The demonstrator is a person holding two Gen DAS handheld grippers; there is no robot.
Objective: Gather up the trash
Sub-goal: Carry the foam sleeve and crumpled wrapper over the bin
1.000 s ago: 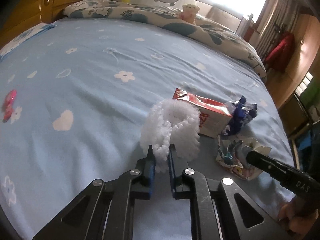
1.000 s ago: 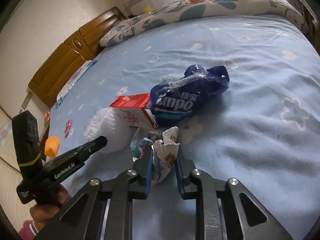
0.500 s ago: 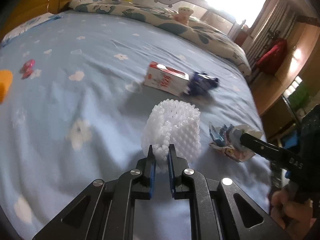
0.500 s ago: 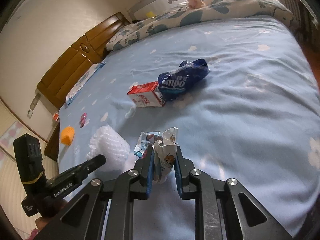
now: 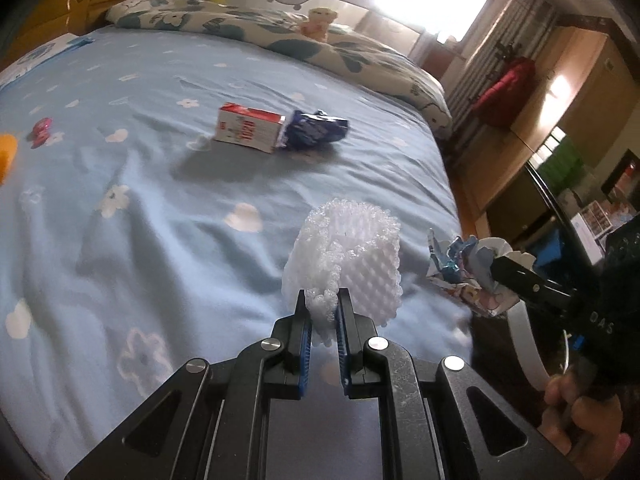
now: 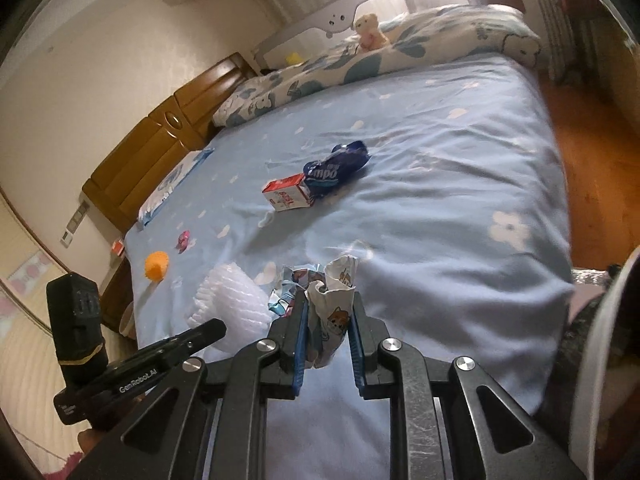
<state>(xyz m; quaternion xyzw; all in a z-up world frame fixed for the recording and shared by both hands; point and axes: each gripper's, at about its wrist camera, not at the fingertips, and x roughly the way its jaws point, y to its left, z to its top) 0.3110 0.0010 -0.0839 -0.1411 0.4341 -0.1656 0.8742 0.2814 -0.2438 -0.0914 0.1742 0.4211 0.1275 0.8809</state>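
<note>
Change: both grippers have pulled back off the bed since a second ago. The red-and-white carton (image 5: 249, 131) and blue packet (image 5: 316, 133), which sat just beyond the tips then, now lie well up the bedsheet (image 5: 120, 264).
Left gripper (image 5: 323, 312): jaws narrow, clamped on the lower edge of the white foam net (image 5: 344, 260), which stands clear of the sheet at 12 o'clock from the tips.
Right gripper (image 6: 328, 312): jaws narrow, pinching the crumpled printed wrapper (image 6: 330, 298), with foil scraps sticking out at 10 o'clock.
Pairing: in the left wrist view the right gripper comes in from 3 o'clock, wrapper near the net, not touching it as far as I can see. In the right wrist view the left gripper's black finger comes in from 8 o'clock.
Trash on the bed: carton and blue packet touching end to end, at 11 o'clock from the left gripper, 12 o'clock from the right.
Other bits: orange cup-shaped thing (image 6: 157, 265) and a small pink item (image 6: 183, 240) at 10 o'clock in the right wrist view, both well apart from the carton.
Far end: patterned quilt (image 5: 320, 46) rolled along the head of the bed at 12 o'clock, a small plush toy (image 5: 318, 22) sitting on it.
Surroundings: wooden headboard (image 6: 160, 152) at 10 o'clock in the right wrist view; wooden floor (image 6: 588, 128) at 2 o'clock.
In the way: open sheet between the tips and the carton. A white curved rim (image 6: 600, 328) cuts in at 3 o'clock; what it belongs to I can't tell.
</note>
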